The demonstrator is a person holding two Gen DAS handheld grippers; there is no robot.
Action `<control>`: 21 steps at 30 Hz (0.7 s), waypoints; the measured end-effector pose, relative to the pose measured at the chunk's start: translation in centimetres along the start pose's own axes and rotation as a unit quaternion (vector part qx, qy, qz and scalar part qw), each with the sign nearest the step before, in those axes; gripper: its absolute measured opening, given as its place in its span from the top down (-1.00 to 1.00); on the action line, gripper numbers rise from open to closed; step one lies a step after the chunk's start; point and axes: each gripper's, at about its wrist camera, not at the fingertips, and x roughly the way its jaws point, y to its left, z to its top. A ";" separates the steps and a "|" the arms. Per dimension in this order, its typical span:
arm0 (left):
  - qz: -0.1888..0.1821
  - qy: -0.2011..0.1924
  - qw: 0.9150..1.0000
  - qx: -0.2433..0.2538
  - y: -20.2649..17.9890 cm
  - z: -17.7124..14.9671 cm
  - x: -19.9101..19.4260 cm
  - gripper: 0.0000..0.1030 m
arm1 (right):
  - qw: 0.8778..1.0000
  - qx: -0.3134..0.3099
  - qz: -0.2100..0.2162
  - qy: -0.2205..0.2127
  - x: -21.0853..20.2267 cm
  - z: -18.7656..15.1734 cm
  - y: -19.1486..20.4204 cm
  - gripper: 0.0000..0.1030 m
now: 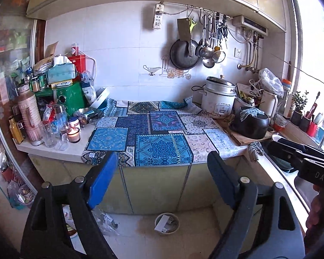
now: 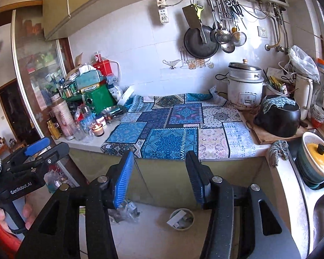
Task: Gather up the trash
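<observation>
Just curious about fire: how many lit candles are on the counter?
1: a lit candle in a glass at the counter's left end, beside the bottles; others may hide in that clutter.

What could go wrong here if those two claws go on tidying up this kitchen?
1. A lit candle stands at the counter's left end among crowded glasses and bottles; a reach there could knock it over or topple glass.
2. The small bin on the floor is already fairly full, with paper sticking up, so more rubbish might spill out.
3. Both the left gripper and right gripper hold nothing, and the crinkled plastic on the floor looks slippery to pinch.
</observation>
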 end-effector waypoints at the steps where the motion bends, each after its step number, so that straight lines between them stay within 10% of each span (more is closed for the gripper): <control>1: 0.000 -0.004 1.000 0.002 0.1 -0.2 -1.0 -0.78 | 1.000 -0.003 -0.004 -0.003 -0.7 -0.3 0.4 -0.12; 9: 0.002 -0.011 1.000 0.016 0.0 -1.5 -5.3 -0.97 | 0.999 -0.024 -0.027 -0.035 -4.6 -1.0 2.1 -0.95; 21: 0.005 -0.014 1.000 -0.002 -1.3 -1.2 -6.7 -0.98 | 0.997 -0.052 -0.029 -0.039 -6.5 -0.9 2.6 -0.99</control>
